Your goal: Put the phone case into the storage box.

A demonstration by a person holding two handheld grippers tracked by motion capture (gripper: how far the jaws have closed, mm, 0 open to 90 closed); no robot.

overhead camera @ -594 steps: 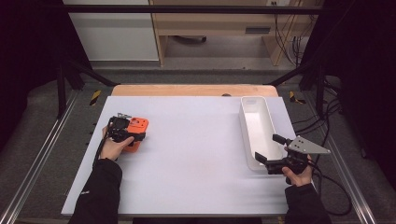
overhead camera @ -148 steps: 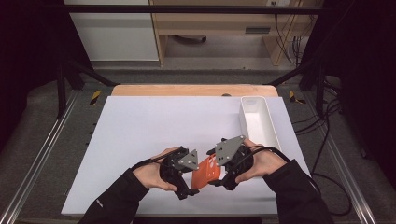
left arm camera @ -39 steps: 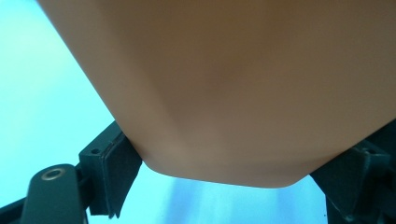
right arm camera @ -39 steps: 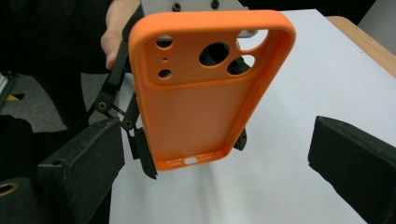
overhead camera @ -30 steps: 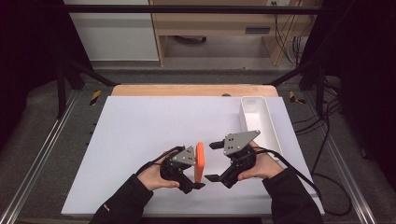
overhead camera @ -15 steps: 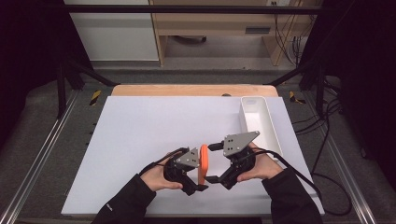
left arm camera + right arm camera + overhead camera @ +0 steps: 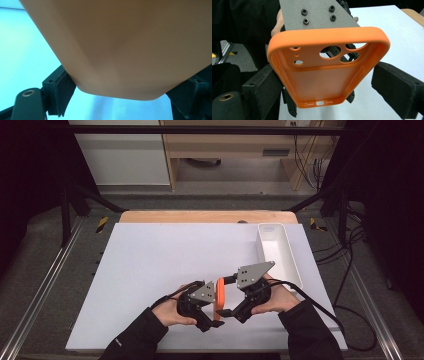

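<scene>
High view puts an orange phone case (image 7: 220, 297) on edge above the bench's (image 7: 150, 270) near edge, between two hand-held grippers. The left hand-held gripper (image 7: 212, 312) clamps the case at its sides; its own view has the case (image 7: 130, 45) up close, wedged between both jaws. The right hand-held gripper (image 7: 227, 297) comes from the other side: in its view the case's (image 7: 324, 82) hollow faces the camera, the left jaw looks pressed to one edge, the right jaw stands just off the other. Its jaws have just been closing with the case between them.

I judge this a hand-over, left to right. Next, the right must finish its pinch before the left lets go.

A second ago the case stood just off the right jaws; much earlier it lay by the bench's left edge, and the right gripper waited beside the white tray (image 7: 277, 250).
</scene>
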